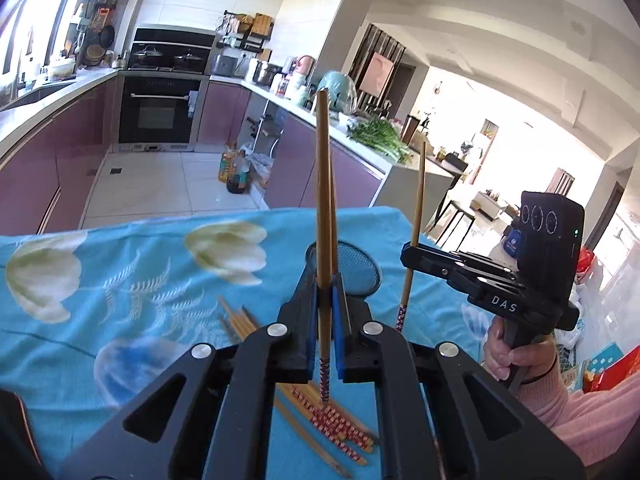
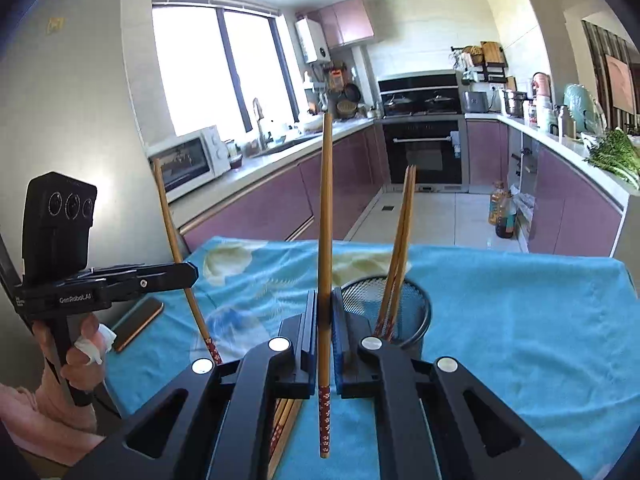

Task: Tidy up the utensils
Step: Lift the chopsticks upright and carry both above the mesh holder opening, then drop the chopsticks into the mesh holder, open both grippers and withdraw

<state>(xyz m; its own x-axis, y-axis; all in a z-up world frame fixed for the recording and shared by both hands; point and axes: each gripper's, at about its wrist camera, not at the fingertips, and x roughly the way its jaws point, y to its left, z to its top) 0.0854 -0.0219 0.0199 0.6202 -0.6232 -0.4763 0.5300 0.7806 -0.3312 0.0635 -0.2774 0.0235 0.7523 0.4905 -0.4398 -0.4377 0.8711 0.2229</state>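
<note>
While both arms are raised over the bench: each hand-held gripper carries one chopstick upright

Left hand-held gripper (image 1: pixel 327 304): clamped on a wooden chopstick (image 1: pixel 323 200); its patterned red end hangs below the pads, its plain tip points up

Same gripper from the other camera (image 2: pixel 188 272): at the left edge of the bench, the stick leaning a little

Right hand-held gripper (image 2: pixel 325 320): clenched on a second chopstick (image 2: pixel 325 220), held near upright, patterned end hanging under the blue pads

Same gripper seen from the left (image 1: pixel 412 258): to the right of the mesh holder, the stick passing through its tip

Mesh holder (image 2: pixel 416 308): black wire cup standing on the blue cloth, just beyond the right gripper's fingers

Chopsticks in holder (image 2: pixel 400 240): a few standing together, tips up, leaning against the rim

Loose chopsticks (image 1: pixel 332 420): a bundle lying flat on the cloth beneath the left gripper, red patterned ends bunched together

Bench cover (image 2: pixel 520 312): blue cloth with pale flower print

Phone (image 2: pixel 138 322): lying flat at the left edge of the bench, near the left hand
</note>
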